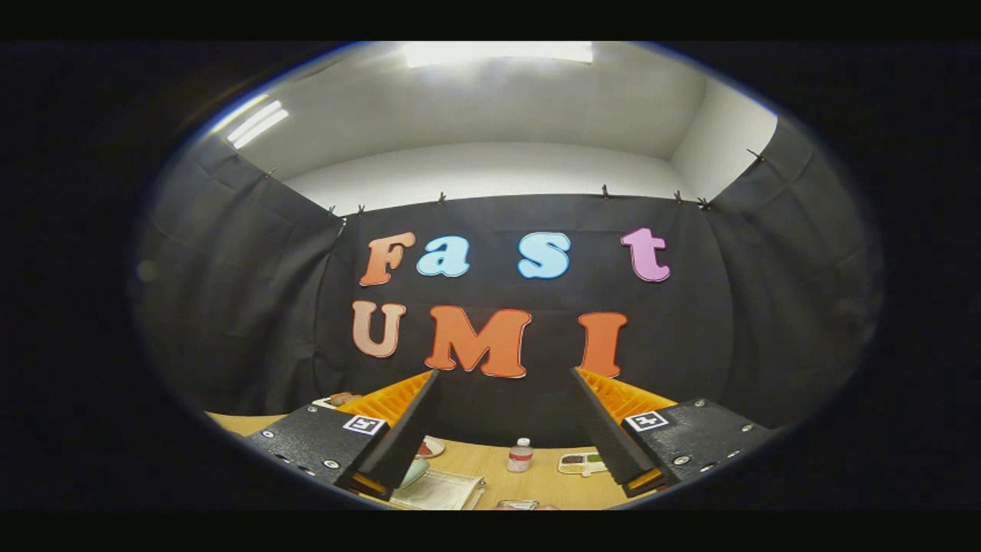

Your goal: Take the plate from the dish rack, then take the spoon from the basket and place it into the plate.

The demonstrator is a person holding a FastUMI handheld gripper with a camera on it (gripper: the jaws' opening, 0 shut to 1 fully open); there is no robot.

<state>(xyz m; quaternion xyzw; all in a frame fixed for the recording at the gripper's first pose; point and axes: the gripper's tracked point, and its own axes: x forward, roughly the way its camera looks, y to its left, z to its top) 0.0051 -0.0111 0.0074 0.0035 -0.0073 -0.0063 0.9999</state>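
Pale wood is what I have to steer by: the table (536,479) runs low under my view, well below the gripper (506,383), whose fingers stand spread wide apart with nothing between them. I am held high and level, looking more at the black cloth wall (253,307) than at the work.

I take the small bottle (520,455) with the light cap as my landmark, since it stands upright on the wood in the gap between the fingers. To its right, near it, lies a flat divided tray (580,463) with dark and greenish fills. To its left, partly behind my left finger, I see the rim of a small dish (431,447), and nearer to me than the bottle a pale, flat rack-like thing (441,491); I cannot tell whether that is the dish rack. Beside it a pale green rounded edge (415,473) peeks out from behind the finger, perhaps the plate, but I cannot say. I cannot make out the spoon or its basket from here.

My judgement: the first step, taking the plate, is not yet begun. The next move calls for tipping the view down and lowering toward the left of the bottle, jaws kept wide, until the rack and plate rim are plainly sorted out.
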